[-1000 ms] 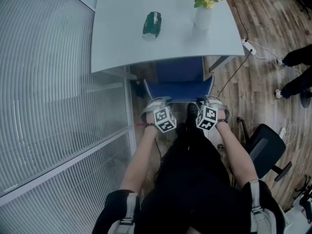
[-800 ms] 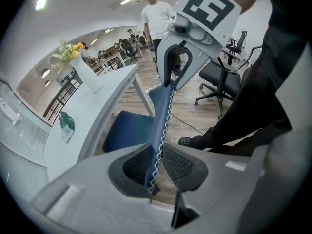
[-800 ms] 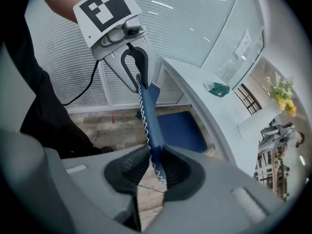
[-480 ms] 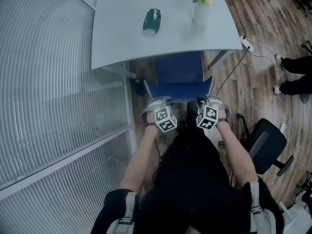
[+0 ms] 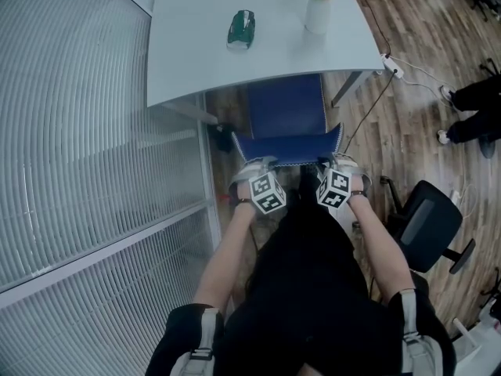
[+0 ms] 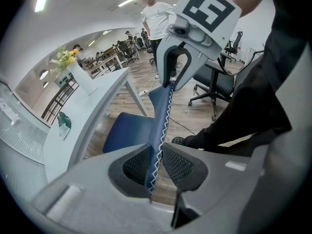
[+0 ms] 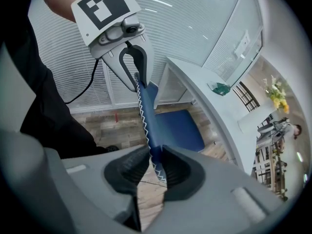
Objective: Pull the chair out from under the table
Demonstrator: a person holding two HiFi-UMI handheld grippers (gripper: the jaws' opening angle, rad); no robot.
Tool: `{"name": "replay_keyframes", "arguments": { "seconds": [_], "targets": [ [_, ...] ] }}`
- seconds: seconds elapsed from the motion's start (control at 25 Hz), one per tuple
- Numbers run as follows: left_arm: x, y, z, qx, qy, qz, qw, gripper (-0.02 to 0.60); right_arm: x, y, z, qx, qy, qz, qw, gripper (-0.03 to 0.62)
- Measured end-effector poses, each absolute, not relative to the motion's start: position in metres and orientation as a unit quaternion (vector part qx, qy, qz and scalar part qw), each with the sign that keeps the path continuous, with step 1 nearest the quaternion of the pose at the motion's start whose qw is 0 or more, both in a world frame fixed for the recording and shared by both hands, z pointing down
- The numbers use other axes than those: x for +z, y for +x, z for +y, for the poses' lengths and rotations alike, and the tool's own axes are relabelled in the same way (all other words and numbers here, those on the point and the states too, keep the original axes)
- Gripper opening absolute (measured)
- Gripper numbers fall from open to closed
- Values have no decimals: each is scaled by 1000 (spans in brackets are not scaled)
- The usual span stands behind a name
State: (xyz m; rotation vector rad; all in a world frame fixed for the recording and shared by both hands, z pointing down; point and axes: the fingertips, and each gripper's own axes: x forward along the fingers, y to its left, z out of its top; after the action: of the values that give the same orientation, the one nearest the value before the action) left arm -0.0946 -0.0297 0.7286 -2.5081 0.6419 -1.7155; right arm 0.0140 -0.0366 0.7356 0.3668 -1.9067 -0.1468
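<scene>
flower vase (image 5: 317, 16) | green object (image 5: 242, 29) | black office chair (image 5: 424, 224) | power strip (image 5: 393, 66)

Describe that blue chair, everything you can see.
The chair is upholstered in blue fabric, with white zigzag stitching along the backrest's edges. It stands upright on the wood-look floor, backrest toward the person, the seat's far end at the edge of the pale table. The left gripper and right gripper each clamp the backrest's top rim, one near each corner.
</scene>
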Motion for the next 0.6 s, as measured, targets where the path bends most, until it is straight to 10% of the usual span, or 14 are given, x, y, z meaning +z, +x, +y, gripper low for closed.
{"name": "replay_keyframes", "arguments": {
  "seconds": [0.6],
  "targets": [
    [726,-85,15,-548,-811,207,6,89,732,24,6,-51,157,-812,560,89]
  ]
}}
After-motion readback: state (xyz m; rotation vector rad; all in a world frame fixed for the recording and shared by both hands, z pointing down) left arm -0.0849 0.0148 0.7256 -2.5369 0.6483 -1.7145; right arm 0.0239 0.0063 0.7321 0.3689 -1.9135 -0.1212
